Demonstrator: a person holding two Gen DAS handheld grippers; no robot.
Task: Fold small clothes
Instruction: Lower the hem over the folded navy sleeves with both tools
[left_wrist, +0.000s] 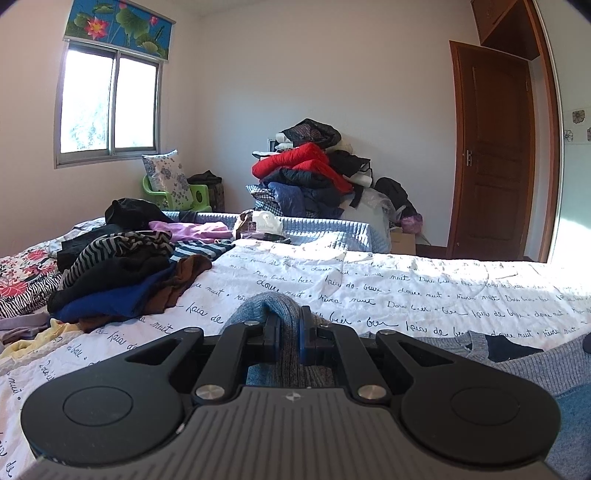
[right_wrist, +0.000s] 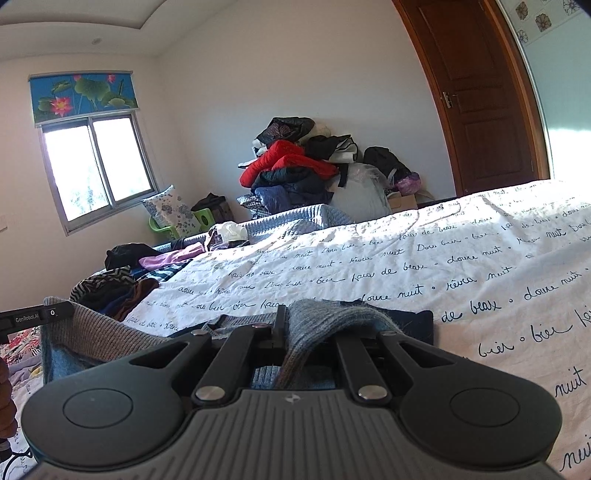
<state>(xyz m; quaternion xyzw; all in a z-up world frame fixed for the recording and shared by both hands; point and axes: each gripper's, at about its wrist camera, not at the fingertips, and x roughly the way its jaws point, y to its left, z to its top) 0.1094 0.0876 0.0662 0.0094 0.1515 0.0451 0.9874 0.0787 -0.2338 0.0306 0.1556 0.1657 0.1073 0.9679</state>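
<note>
A grey-blue knitted sweater (left_wrist: 532, 365) lies on the white bedspread with black script (left_wrist: 406, 280). My left gripper (left_wrist: 288, 332) is shut on a bunched fold of the sweater, which bulges up between the jaws. In the right wrist view my right gripper (right_wrist: 306, 332) is shut on another fold of the same sweater (right_wrist: 325, 317); the cloth drapes over its right finger and hides it. The left gripper's body (right_wrist: 33, 317) shows at the left edge, with the sweater's ribbed hem (right_wrist: 96, 332) stretched beside it.
A heap of loose clothes (left_wrist: 122, 273) lies on the bed to the left. A tall pile of jackets (left_wrist: 314, 173) stands behind the bed by the wall. A green chair with a pillow (left_wrist: 173, 184) is under the window. A brown door (left_wrist: 495, 155) is at right.
</note>
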